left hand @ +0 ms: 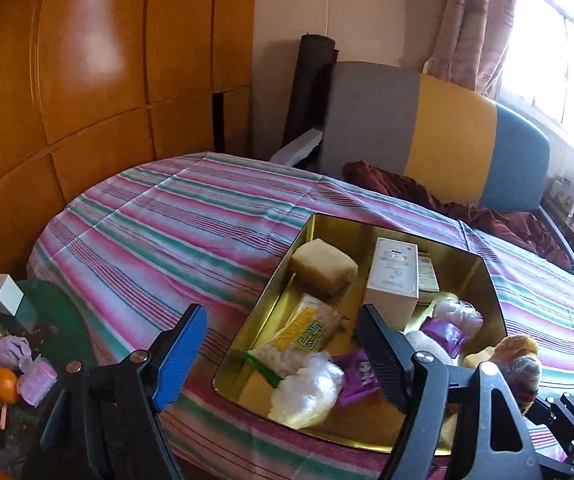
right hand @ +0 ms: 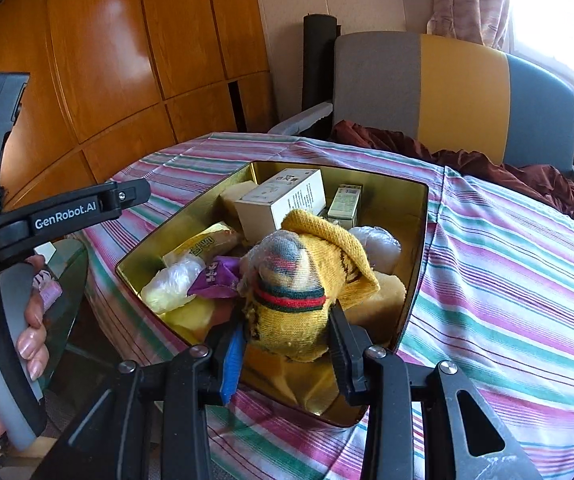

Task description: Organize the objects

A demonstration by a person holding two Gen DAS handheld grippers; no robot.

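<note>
A gold tin lies on the striped bedspread, holding a white box, a yellowish block, a snack packet, clear plastic bags and purple packets. My right gripper is shut on a yellow knitted sock with a red and green band, held over the tin's near half. The sock also shows at the right edge of the left wrist view. My left gripper stands open over the tin's near left corner with nothing between its fingers.
A low side table at the left carries an orange, purple wrapped items and a small white box. A grey, yellow and blue chair with dark red cloth stands behind the bed. A wooden wardrobe fills the left.
</note>
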